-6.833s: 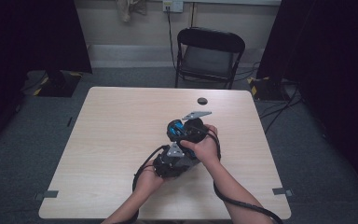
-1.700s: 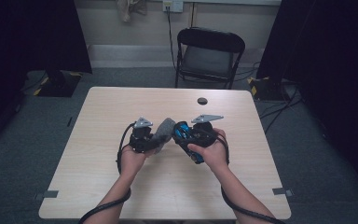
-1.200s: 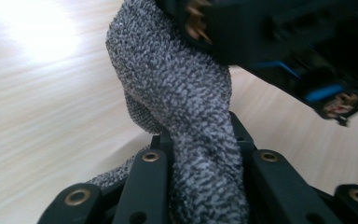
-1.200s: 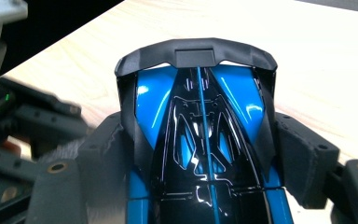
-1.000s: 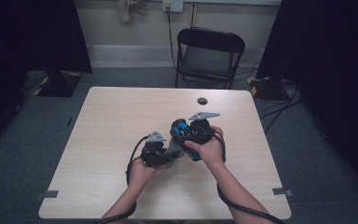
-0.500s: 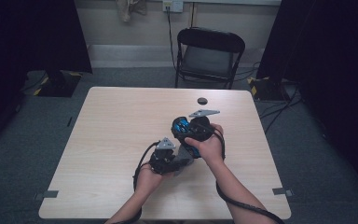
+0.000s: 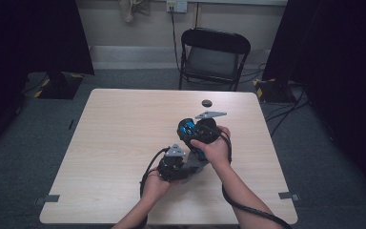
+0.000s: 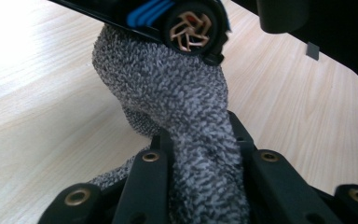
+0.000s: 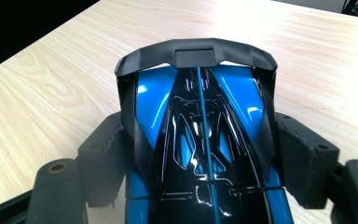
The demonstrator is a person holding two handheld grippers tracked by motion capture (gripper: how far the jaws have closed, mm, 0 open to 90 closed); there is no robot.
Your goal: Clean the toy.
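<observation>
Grippers meet above the table (image 7: 124,133): left gripper (image 8: 196,154) clamps a grey speckled cloth (image 8: 177,102) against the wheel (image 8: 191,28); right gripper (image 9: 200,149) grips the glossy blue-black toy car (image 9: 200,121) by its sides.

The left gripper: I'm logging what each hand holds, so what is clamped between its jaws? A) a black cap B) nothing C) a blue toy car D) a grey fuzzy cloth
D: the left gripper has its jaws shut on the grey fuzzy cloth, which presses against the toy car.
</observation>
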